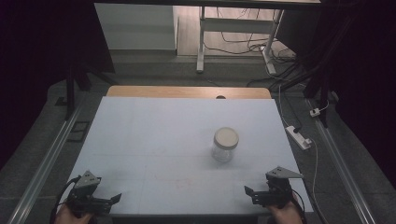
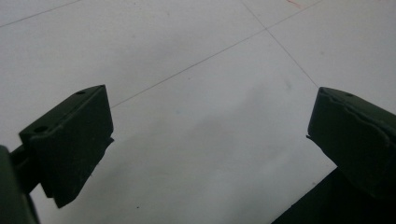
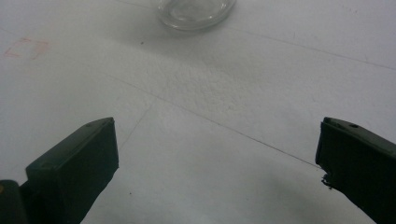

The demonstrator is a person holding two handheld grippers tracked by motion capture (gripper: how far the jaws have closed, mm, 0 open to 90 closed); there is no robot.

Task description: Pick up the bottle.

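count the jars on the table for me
1. The jar is clear glass with a pale lid, standing upright right of the table's centre, nearer the right gripper. Its base shows at the top of the right gripper view. No others are in sight.

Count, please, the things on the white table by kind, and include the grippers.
Glass jar with lid: 1
Left gripper, open: 1
Right gripper, open: 1
Total: 3

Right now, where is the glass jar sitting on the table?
In the high view the lidded glass jar stands upright right of the table's centre, nearer the right tongs than the left tongs, touching neither.
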